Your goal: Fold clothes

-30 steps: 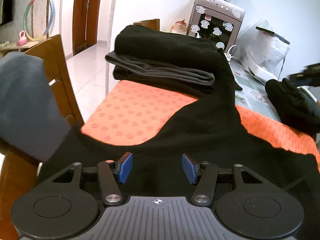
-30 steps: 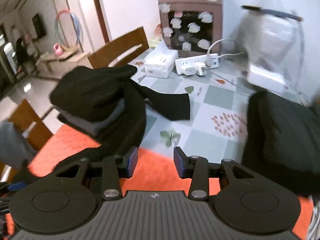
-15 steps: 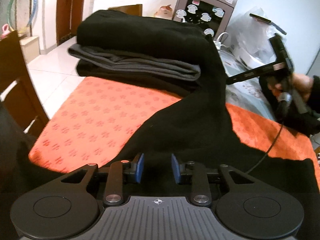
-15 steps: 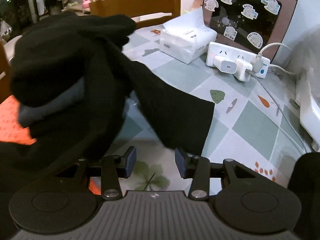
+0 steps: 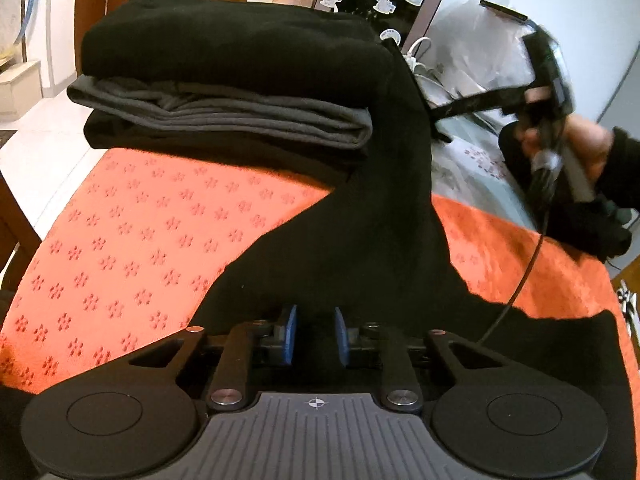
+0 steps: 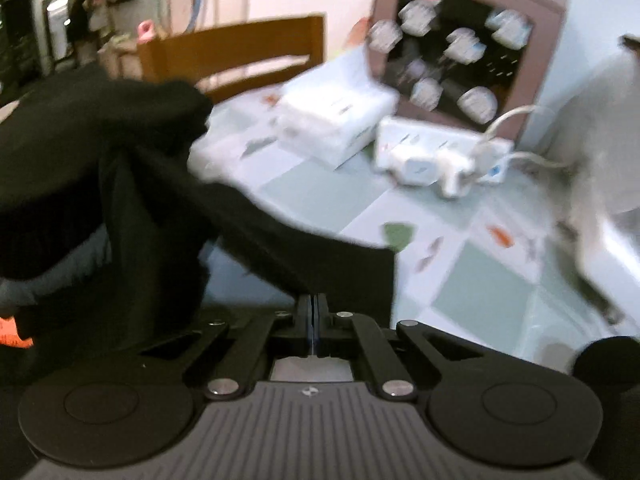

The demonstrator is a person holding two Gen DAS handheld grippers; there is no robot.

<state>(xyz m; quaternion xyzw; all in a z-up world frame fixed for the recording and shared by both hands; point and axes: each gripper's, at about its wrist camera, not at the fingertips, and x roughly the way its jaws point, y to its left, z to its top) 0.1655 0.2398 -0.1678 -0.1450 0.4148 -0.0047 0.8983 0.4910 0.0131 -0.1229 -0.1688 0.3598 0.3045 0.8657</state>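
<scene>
A black garment (image 5: 360, 240) lies spread over the orange mat (image 5: 140, 240), one long part running up beside a stack of folded black and grey clothes (image 5: 224, 64). My left gripper (image 5: 315, 334) sits at the garment's near edge, its blue pads drawn close with black cloth between them. My right gripper (image 6: 313, 312) is shut on the end of the garment's long strip (image 6: 320, 256), which is pulled taut toward the stack (image 6: 80, 140). In the left wrist view a hand holds the right gripper (image 5: 548, 76) just right of the stack.
On the tiled tablecloth behind stand a tissue box (image 6: 336, 120), a power strip (image 6: 440, 160) with plugs and a stickered appliance (image 6: 460, 52). A wooden chair (image 6: 240, 52) is at the far side. Another dark clothes pile (image 5: 592, 232) lies at the right.
My left gripper moved forward over the garment and its pads narrowed from wide open. My right gripper reached the strip's end and shut on it.
</scene>
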